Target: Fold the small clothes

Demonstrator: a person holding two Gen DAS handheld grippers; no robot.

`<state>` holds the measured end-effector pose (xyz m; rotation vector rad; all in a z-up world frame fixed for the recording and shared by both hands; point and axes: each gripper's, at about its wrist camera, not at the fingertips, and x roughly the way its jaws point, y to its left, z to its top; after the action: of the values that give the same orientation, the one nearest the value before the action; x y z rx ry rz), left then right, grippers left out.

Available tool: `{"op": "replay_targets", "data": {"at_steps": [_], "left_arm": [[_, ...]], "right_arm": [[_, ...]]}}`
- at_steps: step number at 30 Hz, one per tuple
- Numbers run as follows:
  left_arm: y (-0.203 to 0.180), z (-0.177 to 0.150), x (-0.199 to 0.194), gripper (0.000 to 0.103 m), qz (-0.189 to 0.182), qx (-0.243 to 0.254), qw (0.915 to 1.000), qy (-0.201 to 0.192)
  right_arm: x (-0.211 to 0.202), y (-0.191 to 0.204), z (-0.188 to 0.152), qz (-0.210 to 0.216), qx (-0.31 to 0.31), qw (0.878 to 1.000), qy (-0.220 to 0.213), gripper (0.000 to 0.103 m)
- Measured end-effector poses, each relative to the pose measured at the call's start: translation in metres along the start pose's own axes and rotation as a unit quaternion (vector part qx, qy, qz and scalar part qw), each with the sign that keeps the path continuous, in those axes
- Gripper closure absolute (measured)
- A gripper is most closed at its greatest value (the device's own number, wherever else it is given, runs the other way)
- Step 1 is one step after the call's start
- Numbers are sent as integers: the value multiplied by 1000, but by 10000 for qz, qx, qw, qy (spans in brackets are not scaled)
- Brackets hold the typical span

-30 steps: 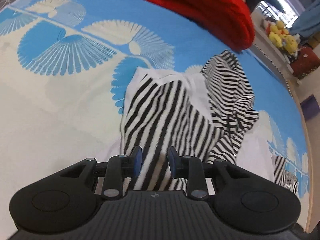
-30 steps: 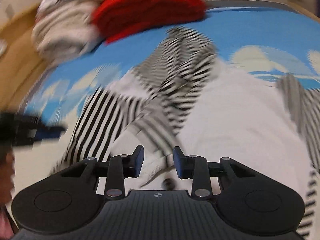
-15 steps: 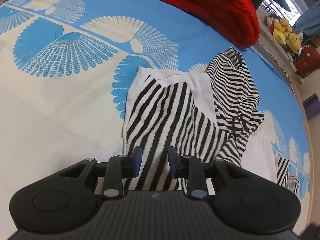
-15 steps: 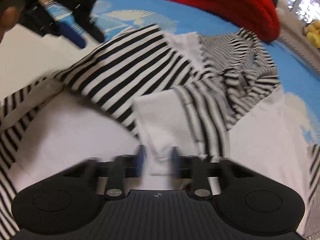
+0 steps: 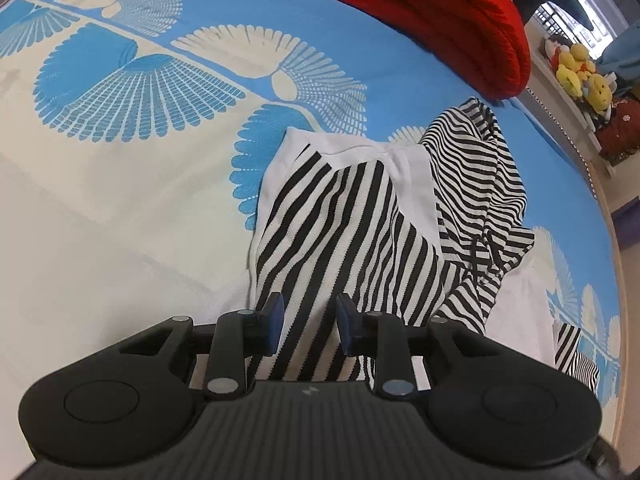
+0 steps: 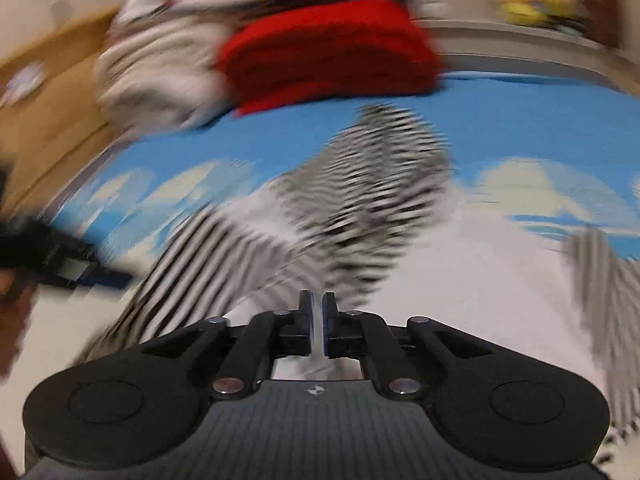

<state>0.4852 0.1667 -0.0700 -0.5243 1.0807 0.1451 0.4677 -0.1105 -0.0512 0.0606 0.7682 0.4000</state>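
Striped garment mid-fold: right gripper pinching, left gripper not engaged.

Nearest, the right gripper (image 6: 318, 322) has its jaws nearly closed on a thin white edge of the striped garment (image 5: 344, 216); the right view is heavily blurred, so bite depth is unclear, and a shallow pinch could slip. The left gripper (image 5: 308, 324) stands with jaws apart over the wide-striped panel, holding nothing, so cloth may drag or bunch on the blue patterned bedspread (image 5: 132, 92). Farther off, the red knit (image 5: 448, 20) lies close to the garment's far end and could snag.
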Motion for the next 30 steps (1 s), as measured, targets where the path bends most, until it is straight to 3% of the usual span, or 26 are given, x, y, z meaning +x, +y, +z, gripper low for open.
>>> {"op": "replay_targets", "data": {"at_steps": [1, 6, 11, 15, 17, 18, 21, 25, 27, 30], "left_arm": [[0, -1, 1, 73, -8, -7, 10000, 6], [1, 0, 1, 73, -17, -11, 10000, 30], [-1, -1, 0, 73, 113, 227, 9997, -2], [-5, -3, 2, 73, 165, 379, 9991, 35], [-8, -5, 2, 72, 202, 484, 9986, 24], [-10, -6, 1, 71, 232, 538, 9983, 11], [-13, -9, 1, 70, 314, 656, 9973, -19], [-20, -13, 0, 67, 458, 865, 9952, -79], [-26, -15, 1, 63, 575, 1034, 9929, -117], [-35, -20, 3, 60, 717, 1296, 9888, -176]], "right_arm": [[3, 13, -4, 147, -280, 9995, 63, 73], [36, 64, -23, 200, -1386, 9890, 466, 70], [73, 82, -38, -340, -1969, 9750, 968, 69], [78, 90, -49, -601, -2497, 9609, 1035, 70], [78, 91, -51, -667, -2649, 9565, 1021, 79], [77, 91, -51, -686, -2646, 9568, 986, 97], [63, 80, -37, -630, -2246, 9697, 720, 97], [13, 43, 4, -154, -988, 9947, -255, 98], [-8, 11, 18, -94, -175, 9976, -657, 98], [-27, -49, 21, -364, 1129, 9887, -916, 100]]}}
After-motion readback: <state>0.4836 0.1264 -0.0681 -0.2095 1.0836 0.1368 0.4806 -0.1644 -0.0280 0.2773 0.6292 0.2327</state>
